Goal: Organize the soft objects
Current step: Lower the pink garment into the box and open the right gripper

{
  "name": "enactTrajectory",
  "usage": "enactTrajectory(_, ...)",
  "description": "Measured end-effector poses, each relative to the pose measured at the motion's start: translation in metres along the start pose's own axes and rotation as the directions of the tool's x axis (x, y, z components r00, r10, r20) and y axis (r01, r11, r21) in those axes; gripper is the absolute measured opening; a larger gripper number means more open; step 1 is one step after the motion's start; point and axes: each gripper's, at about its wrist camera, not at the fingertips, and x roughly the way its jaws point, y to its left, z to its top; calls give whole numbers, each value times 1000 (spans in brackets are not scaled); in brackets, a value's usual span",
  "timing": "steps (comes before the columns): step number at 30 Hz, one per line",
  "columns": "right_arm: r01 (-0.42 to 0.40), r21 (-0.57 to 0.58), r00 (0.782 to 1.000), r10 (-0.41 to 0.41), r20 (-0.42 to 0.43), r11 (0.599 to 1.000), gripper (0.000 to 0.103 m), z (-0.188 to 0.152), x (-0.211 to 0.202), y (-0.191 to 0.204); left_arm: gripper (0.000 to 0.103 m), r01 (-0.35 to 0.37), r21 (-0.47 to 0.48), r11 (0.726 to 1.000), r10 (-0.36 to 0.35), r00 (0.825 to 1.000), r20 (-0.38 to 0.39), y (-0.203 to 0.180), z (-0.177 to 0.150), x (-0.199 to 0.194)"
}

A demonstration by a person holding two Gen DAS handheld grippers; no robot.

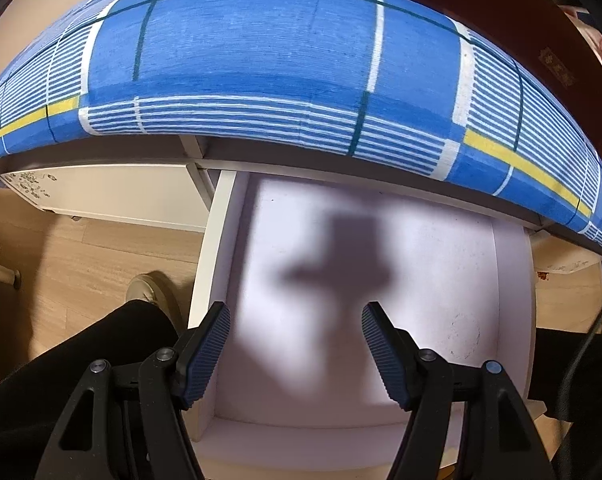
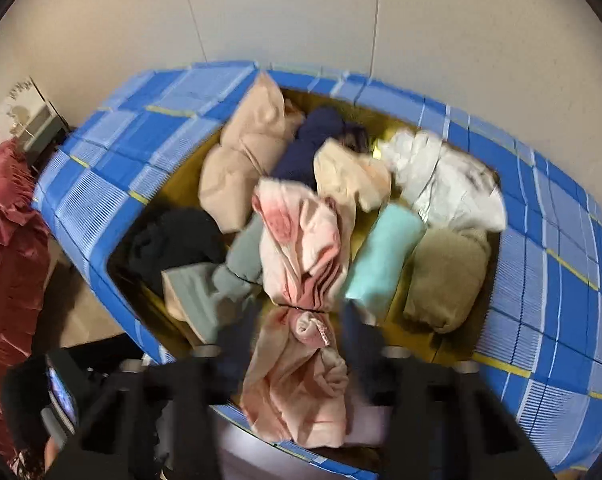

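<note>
We see the right gripper (image 2: 297, 364) jaws clenched on a pink cloth (image 2: 297, 384) beside the tray (image 2: 453, 344) of rolled clothes; left gripper (image 1: 295, 356) jaws released above the empty drawer (image 1: 441, 264).

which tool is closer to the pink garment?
Right. The right tool has the pink garment between its fingers; the left tool hangs open over the white drawer, garment unseen.

A pink cloth (image 2: 301, 276), crumpled and bunched lengthwise, drapes from the pile's centre toward 6 o'clock; around it lie rolled bundles: beige (image 2: 245, 160) at 11, navy (image 2: 313, 140) at 12, white (image 2: 445, 180) at 2, mint (image 2: 381, 260) and olive (image 2: 445, 280) at 3, black (image 2: 173, 240) at 9.
</note>
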Motion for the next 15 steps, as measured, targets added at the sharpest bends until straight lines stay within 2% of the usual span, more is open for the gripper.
enactTrajectory(3, -21, -74, 999, 17, -49, 997, 22, -8, 21, 14, 69, 0, -3, 1000, 0, 1000, -3, 1, -1, 0)
enactTrajectory(6, -24, -168, 997, 11, -79, 986, 22, -13, 24, 25, 69, 2, -17, 1000, -2, 1000, -1, 3, 0, -1)
enactTrajectory(9, 18, -146, 993, -34, -110, 989, 21, -10, 26, 11, 69, 11, -20, 1000, -11, 1000, 1, 2, 1, -2)
enactTrajectory(10, 20, -107, 993, -32, -113, 994, 21, -9, 28, 2, 69, 12, -17, 1000, -12, 1000, 2, 1, 1, -3)
enactTrajectory(12, -28, -52, 993, 22, -115, 998, 21, -11, 28, -5, 69, 19, -8, 1000, -19, 1000, 8, -1, 2, -4)
enactTrajectory(15, -37, -57, 995, 31, -96, 998, 22, -17, 20, -2, 69, 54, -10, 999, -53, 998, 31, -3, 3, -11)
